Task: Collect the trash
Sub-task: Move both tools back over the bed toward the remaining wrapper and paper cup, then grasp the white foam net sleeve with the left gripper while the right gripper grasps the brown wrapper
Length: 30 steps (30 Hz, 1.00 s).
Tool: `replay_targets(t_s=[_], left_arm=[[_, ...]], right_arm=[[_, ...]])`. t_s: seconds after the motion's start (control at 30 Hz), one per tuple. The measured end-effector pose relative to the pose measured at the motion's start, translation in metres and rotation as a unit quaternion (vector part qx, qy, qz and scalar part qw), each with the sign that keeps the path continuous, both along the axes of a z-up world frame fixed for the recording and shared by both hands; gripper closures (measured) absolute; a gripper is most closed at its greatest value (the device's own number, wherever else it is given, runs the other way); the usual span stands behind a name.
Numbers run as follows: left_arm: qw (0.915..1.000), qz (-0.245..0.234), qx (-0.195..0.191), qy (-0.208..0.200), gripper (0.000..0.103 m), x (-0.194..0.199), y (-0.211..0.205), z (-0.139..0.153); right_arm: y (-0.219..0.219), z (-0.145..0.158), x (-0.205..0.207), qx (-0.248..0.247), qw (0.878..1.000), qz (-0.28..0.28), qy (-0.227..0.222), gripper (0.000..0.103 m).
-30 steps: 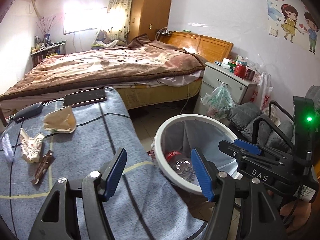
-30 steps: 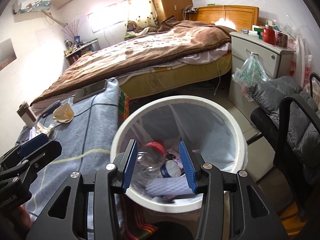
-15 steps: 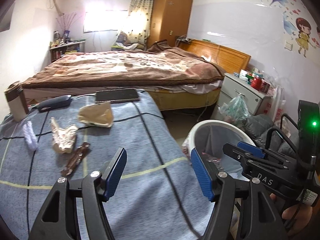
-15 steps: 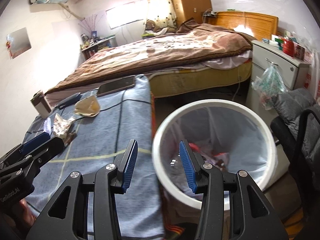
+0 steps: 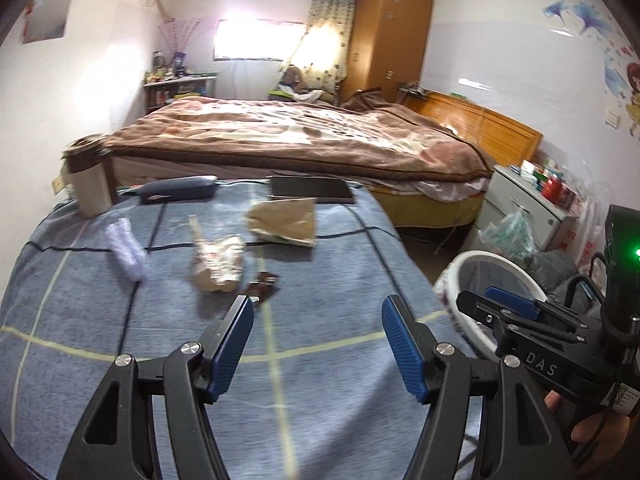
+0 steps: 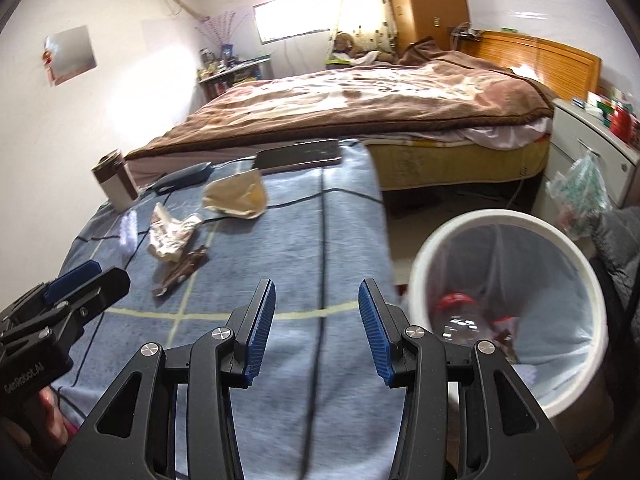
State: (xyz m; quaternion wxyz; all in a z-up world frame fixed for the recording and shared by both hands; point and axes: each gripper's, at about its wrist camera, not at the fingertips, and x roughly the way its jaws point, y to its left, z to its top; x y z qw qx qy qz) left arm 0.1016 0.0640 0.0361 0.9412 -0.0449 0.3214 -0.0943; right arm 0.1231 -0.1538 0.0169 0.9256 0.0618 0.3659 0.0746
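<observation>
Left wrist view: the left gripper (image 5: pixel 318 340) hangs over the blue cloth (image 5: pixel 140 344), jaws apart with nothing between them. Ahead lie a brown wrapper (image 5: pixel 264 283), crumpled foil (image 5: pixel 219 264), a paper bag (image 5: pixel 285 221) and a white scrap (image 5: pixel 127 249). The bin (image 5: pixel 486 276) stands to the right.

Right wrist view: the right gripper (image 6: pixel 316 334) is likewise parted and empty above the cloth's edge. The bin (image 6: pixel 516 224) beside it holds a bottle (image 6: pixel 456 320).
</observation>
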Motion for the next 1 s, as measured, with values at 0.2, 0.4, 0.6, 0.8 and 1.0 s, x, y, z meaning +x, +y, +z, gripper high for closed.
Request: replay_targets(t_s=[0.2, 0.4, 0.6, 0.8, 1.0], left_arm=[[0.9990, 0.044, 0.002, 0.008, 0.034, 0.001, 0.046, -0.006], [0.9965, 0.083, 0.004, 0.012, 0.034, 0.005, 0.087, -0.011], [0.9936, 0.112, -0.002, 0.019, 0.034, 0.012, 0.118, -0.017], [0.9911, 0.129, -0.008, 0.031, 0.033, 0.026, 0.145, -0.026], [0.9899, 0.135, -0.002, 0.044, 0.031, 0.048, 0.158, -0.032]], right_arm=[[0.030, -0.003, 0.011, -0.001, 1.000, 0.029, 0.003, 0.057], [0.062, -0.013, 0.025, -0.006, 0.998, 0.052, 0.017, 0.057], [0.092, -0.021, 0.040, -0.009, 0.997, 0.073, 0.034, 0.057], [0.117, -0.029, 0.054, -0.011, 0.995, 0.092, 0.046, 0.057], [0.132, -0.037, 0.067, -0.005, 0.993, 0.096, 0.063, 0.055]])
